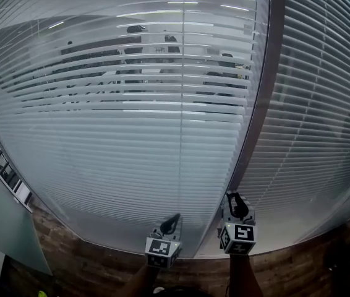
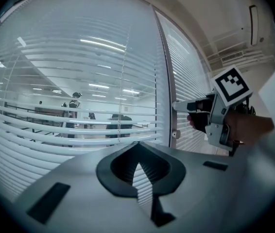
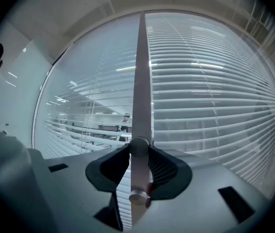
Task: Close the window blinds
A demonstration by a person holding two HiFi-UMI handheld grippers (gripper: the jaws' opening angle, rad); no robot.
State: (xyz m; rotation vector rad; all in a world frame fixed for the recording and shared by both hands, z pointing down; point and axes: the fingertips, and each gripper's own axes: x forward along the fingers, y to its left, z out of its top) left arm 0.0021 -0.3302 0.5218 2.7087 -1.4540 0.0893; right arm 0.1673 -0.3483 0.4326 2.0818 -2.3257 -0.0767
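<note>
The blinds [image 1: 101,135] hang far ahead, their slats running left to right. On the left panel the upper slats are tilted open and show strips of an office [image 2: 94,120]; the lower ones and the right panel look closed. A post [image 1: 268,104] stands upright between the panels. The right gripper [image 1: 234,198] is clamped on a round knob [image 3: 139,146] on that post, which the head view hides. The left gripper [image 1: 175,218], jaws together and empty, is near the left panel's bottom.
</note>
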